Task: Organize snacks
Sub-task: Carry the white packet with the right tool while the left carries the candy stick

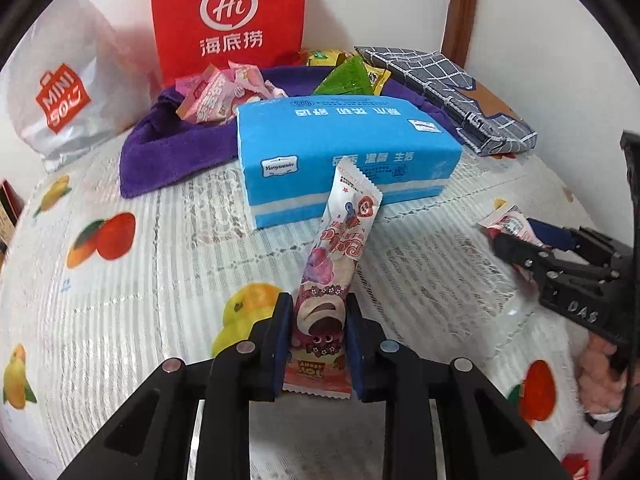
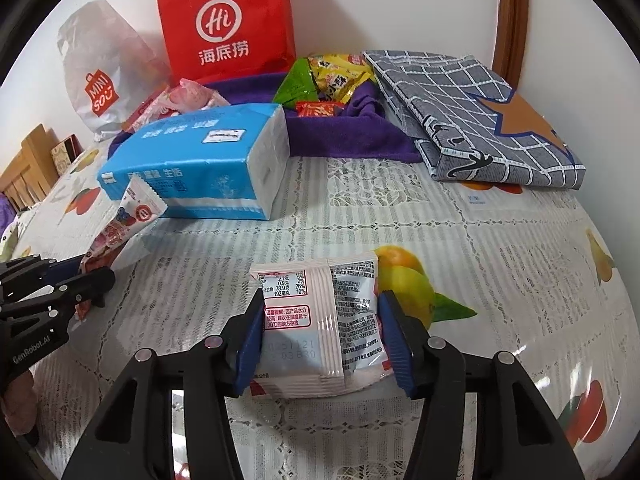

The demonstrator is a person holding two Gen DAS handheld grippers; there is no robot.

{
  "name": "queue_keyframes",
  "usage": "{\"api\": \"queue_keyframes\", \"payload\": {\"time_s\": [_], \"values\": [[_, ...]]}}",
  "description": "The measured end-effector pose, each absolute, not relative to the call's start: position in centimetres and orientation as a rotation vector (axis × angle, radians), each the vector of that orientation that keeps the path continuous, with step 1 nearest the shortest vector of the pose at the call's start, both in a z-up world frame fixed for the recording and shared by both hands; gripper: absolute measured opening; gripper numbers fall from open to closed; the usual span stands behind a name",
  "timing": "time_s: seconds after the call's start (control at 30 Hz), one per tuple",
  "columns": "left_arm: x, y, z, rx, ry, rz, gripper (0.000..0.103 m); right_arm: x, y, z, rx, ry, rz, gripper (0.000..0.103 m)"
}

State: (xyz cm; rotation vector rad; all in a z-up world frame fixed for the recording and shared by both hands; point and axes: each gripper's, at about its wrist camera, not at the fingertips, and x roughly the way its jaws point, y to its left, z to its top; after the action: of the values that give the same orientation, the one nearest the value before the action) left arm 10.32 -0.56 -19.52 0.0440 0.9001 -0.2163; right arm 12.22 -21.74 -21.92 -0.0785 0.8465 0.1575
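Left gripper (image 1: 318, 344) clamps the long candy packet (image 1: 334, 264); right gripper (image 2: 320, 336) clamps the flat pouch (image 2: 320, 320). Carry both ahead to the purple cloth tray (image 2: 360, 132).

Both wrist cameras close, angled down over table; shared: blue tissue pack (image 1: 344, 152) (image 2: 200, 160).

Black grippers (image 1: 318, 322), blue-padded jaws, silver screws.
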Motion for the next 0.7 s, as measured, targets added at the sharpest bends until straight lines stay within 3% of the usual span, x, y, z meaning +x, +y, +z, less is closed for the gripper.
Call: {"api": "queue_keyframes", "payload": {"time_s": [0.7], "values": [[1.6,1.3,-11.2,-0.074,0.842,-0.219,0.023,2.8,-21.5,-12.7,-0.020,0.695,0.170,0.054]]}}
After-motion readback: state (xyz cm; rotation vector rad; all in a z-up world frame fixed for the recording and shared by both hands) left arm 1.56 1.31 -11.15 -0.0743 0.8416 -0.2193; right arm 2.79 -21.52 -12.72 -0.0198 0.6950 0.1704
